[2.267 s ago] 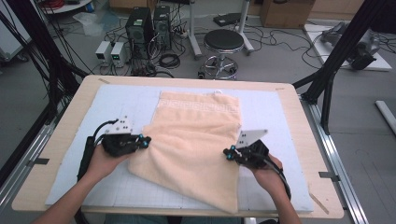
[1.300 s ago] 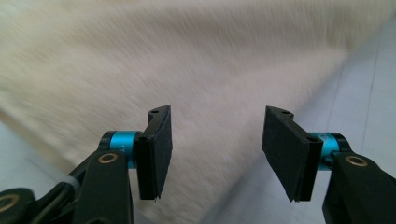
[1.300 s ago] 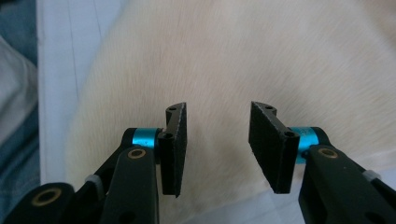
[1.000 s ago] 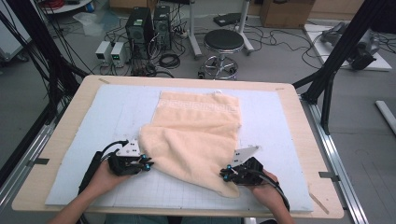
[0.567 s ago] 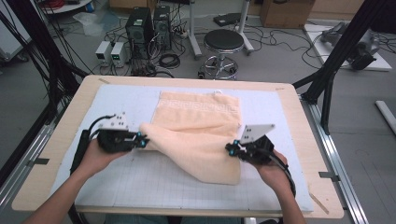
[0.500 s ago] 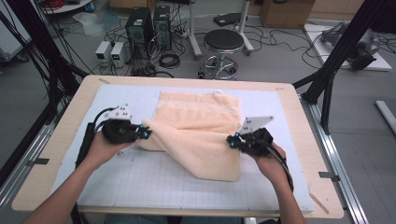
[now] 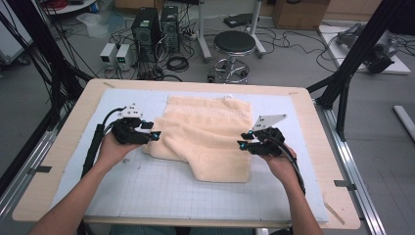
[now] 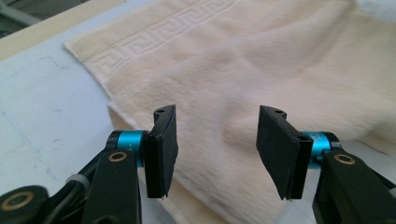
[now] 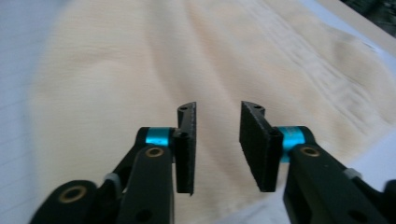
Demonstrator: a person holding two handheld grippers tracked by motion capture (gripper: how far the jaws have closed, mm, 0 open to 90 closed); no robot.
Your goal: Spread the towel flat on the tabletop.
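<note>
We are letting go of the cream towel (image 7: pixel 205 137) after a fold: both tools have just been opening, the left tool (image 8: pixel 212 149) and the right tool (image 9: pixel 215 144) now stand apart with nothing pinched, the towel lying on the worktop (image 7: pixel 68 147) just ahead of and below each tool's jaws. To do it well we back each tool straight off its own edge without dragging cloth. The near flap ahead of the right tool sits uneven, so we likely regrip there.

Plenty of bare mat (image 7: pixel 161 191) in front and at both sides; just the rumpled towel (image 7: pixel 208 134) hogs the middle.
</note>
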